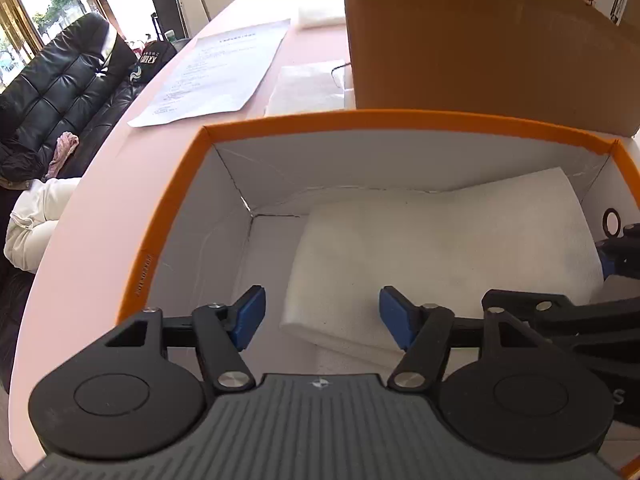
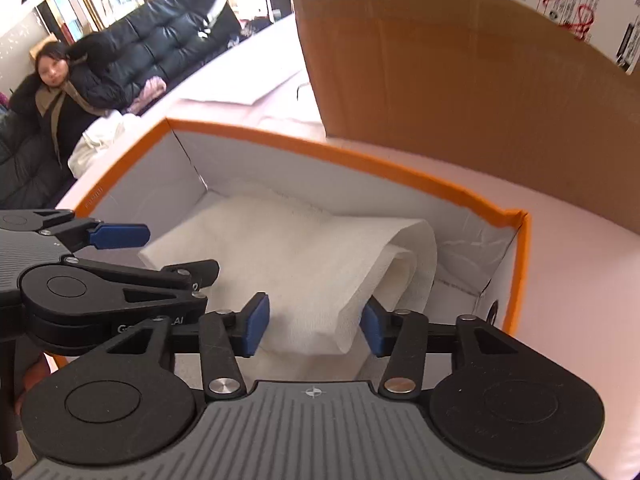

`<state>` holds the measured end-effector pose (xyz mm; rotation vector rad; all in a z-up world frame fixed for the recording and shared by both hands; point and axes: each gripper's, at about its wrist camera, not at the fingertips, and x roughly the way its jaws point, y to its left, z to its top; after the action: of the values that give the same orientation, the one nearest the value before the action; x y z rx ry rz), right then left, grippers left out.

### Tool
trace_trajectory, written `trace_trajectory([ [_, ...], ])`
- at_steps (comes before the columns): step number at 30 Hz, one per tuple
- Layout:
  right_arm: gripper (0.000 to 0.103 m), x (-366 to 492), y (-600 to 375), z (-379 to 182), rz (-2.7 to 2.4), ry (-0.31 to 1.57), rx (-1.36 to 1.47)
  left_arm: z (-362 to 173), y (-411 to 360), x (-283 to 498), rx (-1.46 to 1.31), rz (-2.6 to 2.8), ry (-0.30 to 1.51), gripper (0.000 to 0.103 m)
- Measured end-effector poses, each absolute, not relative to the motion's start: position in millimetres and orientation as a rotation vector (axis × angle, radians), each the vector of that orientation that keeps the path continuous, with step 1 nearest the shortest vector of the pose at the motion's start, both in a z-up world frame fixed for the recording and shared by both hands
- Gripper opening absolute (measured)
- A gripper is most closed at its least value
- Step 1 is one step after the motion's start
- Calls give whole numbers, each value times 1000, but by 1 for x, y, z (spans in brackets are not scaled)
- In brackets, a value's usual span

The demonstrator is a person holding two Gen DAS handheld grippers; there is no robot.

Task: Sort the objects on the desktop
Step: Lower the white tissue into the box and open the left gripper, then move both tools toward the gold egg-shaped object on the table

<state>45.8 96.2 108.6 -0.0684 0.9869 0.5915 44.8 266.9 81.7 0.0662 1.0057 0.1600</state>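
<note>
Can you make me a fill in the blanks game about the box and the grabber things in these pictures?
1. The rim of the box is coloured ____.
2. The white folded paper towel lies ____ the box.
3. Both the left hand-held gripper and the right hand-held gripper are ____, gripping nothing.
4. Behind it stands a big brown ____ box.

Missing words: orange; inside; open; cardboard

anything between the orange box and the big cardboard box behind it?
Nothing: in the right wrist view only bare pink tabletop separates the orange box from the cardboard box.
</note>
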Motion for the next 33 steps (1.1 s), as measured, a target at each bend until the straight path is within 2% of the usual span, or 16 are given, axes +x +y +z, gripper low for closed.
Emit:
trace_trajectory([
  [3,70,36,86,127,577,880,-44,99,276,34,18,177,931,75],
  [5,69,29,83,138,576,790,-49,111,275,27,28,187,869,75],
  [6,58,29,84,139,585,791,-61,113,274,26,34,174,859,74],
  [7,33,28,86,139,593,797,-75,113,271,26,41,152,860,64],
  [8,18,30,88,135,592,827,-96,113,269,26,48,129,862,54],
  [9,4,32,92,130,590,861,-117,109,266,28,52,115,887,35],
  [10,4,35,95,123,588,898,-141,103,264,33,54,107,927,23],
  [12,4,42,100,112,553,956,-183,92,260,41,66,93,1000,13],
  [17,5,58,110,83,548,1157,-231,71,254,57,115,98,1124,14],
  [23,9,58,110,86,541,1155,-221,63,253,60,126,109,1145,15],
  [24,17,56,108,88,535,1137,-217,65,253,59,124,113,1138,17],
  [25,34,53,108,92,536,1103,-211,67,253,57,122,122,1130,25],
  [26,40,48,106,97,547,1066,-207,69,253,56,117,133,1121,34],
  [28,42,36,102,106,534,957,-207,75,257,53,111,175,1087,69],
  [30,52,24,90,116,532,879,-179,84,257,47,119,192,1044,84],
  [33,96,7,71,132,527,760,-128,102,258,35,96,185,983,84],
])
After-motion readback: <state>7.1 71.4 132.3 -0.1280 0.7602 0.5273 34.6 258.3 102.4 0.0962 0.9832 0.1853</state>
